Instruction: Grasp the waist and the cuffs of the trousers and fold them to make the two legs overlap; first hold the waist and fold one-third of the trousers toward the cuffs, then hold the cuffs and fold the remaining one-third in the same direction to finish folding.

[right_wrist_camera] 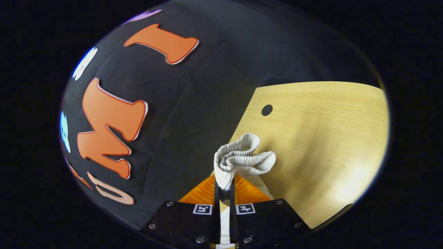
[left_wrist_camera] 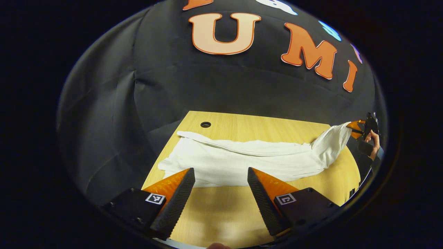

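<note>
Right gripper (right_wrist_camera: 224, 188) pinching trousers (left_wrist_camera: 242, 159) waistband, left gripper (left_wrist_camera: 220, 188) spread

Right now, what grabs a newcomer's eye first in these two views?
The white trousers sprawled across the wooden table, one end lifted off its far right edge by the right claw. In the right gripper view that claw is shut on a bunched, ribbed end of the cloth. The left claw hangs open over the near edge.

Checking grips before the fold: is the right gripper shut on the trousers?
Shut on them. In its own view the right gripper has both fingers pressed on bunched ribbed trousers fabric.
</note>
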Available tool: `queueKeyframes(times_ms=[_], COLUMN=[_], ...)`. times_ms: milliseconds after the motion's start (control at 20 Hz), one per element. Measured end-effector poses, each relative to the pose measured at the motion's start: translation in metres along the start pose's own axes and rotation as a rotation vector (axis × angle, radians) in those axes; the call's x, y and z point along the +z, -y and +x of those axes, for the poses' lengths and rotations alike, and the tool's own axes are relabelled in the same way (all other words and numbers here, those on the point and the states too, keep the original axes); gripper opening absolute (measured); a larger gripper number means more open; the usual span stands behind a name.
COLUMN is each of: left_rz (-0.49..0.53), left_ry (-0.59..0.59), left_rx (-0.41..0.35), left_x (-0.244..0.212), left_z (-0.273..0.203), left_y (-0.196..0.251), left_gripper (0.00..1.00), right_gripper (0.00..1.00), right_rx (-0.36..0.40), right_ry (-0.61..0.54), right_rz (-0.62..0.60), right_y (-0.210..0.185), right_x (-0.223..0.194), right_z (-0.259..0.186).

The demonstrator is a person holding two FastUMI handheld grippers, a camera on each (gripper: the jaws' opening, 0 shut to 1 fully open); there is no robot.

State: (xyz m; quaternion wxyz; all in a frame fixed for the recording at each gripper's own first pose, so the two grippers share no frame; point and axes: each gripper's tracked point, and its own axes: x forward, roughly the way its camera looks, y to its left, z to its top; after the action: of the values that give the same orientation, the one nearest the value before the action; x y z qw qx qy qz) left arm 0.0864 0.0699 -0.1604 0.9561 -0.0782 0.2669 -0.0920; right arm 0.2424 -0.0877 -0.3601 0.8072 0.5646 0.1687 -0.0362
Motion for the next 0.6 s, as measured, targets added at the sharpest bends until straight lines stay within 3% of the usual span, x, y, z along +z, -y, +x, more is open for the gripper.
queueKeyframes(times_ms=[600], left_rz=[-0.056], left_ry=[-0.107], left_rx=[-0.061], left_x=[-0.03], left_z=[0.052], left_y=[-0.083], left_gripper=[1.0], right_gripper=[0.1], right_rx=[0.14], right_ry=[-0.127], right_rz=[-0.16], right_y=[0.006], right_x=[0.007], right_z=[-0.006])
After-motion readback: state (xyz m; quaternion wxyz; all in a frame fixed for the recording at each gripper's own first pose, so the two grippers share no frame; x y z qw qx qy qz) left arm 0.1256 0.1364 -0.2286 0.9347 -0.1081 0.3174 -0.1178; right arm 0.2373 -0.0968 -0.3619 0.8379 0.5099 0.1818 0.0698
